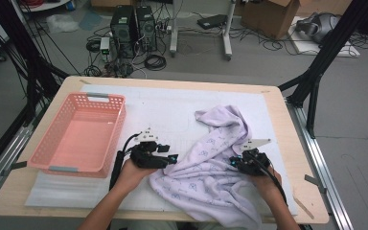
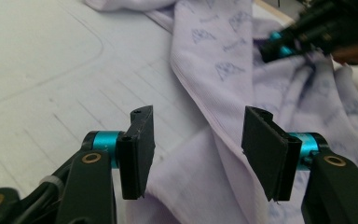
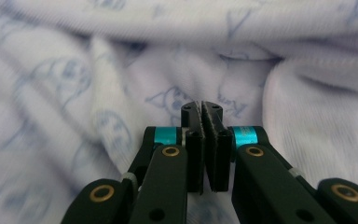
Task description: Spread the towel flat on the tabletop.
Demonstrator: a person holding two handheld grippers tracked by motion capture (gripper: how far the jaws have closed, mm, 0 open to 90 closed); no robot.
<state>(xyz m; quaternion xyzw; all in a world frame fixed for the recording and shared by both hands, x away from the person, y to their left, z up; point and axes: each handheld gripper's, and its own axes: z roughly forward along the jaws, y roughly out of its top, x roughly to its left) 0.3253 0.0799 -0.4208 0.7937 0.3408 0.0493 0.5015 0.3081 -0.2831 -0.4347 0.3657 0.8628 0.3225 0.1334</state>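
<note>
The lilac cloth (image 1: 206, 167) looks soft, light and limp. The right claw (image 3: 203, 112) is closed, apparently pinching its fabric. The left claw (image 2: 196, 140) stands wide open at its hemmed edge, a good grip place.

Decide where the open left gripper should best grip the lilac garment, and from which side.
Probably the garment's hemmed edge, lying between the left gripper's open jaws. Come from the bare mat side, low: that edge lies flat and exposed, unlike the bunched folds beyond.
</note>
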